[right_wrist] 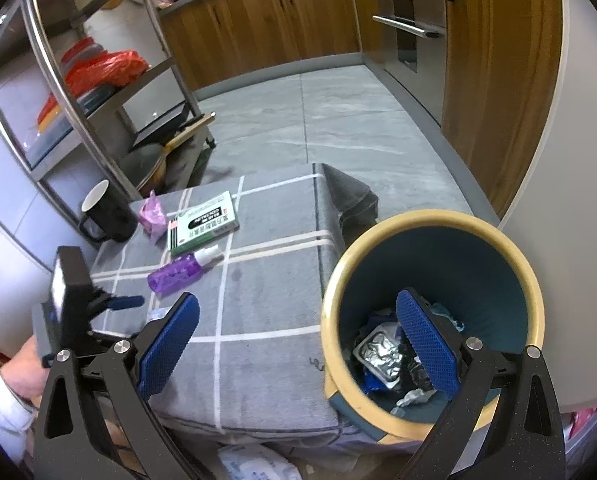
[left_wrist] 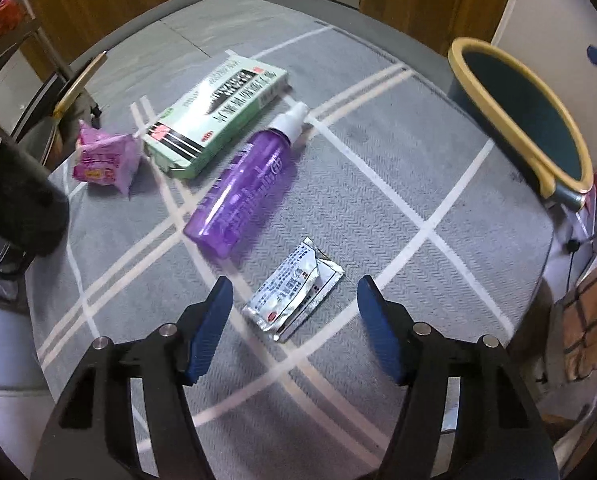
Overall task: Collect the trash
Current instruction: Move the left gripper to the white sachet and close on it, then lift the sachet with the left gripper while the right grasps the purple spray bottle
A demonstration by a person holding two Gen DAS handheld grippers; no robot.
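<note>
Left gripper (left_wrist: 294,300) is hanging low in the frame, jaws spread either side of the crumpled foil sachet (left_wrist: 294,290) (pads not touching it) on the grey checked cloth (left_wrist: 398,208). Lying up-frame: a purple spray bottle (left_wrist: 242,184), a green-and-white box (left_wrist: 218,116), and a pink packet (left_wrist: 104,158) at left. Right gripper (right_wrist: 298,340) is standing wide and empty, one blue finger (right_wrist: 426,344) sitting over the yellow-rimmed bin (right_wrist: 338,280), lower right, already holding foil scraps (right_wrist: 380,354)

green box (right_wrist: 203,223): "coltalin" on black band; other print on box, sachet (left_wrist: 294,291) too small to read.
</note>
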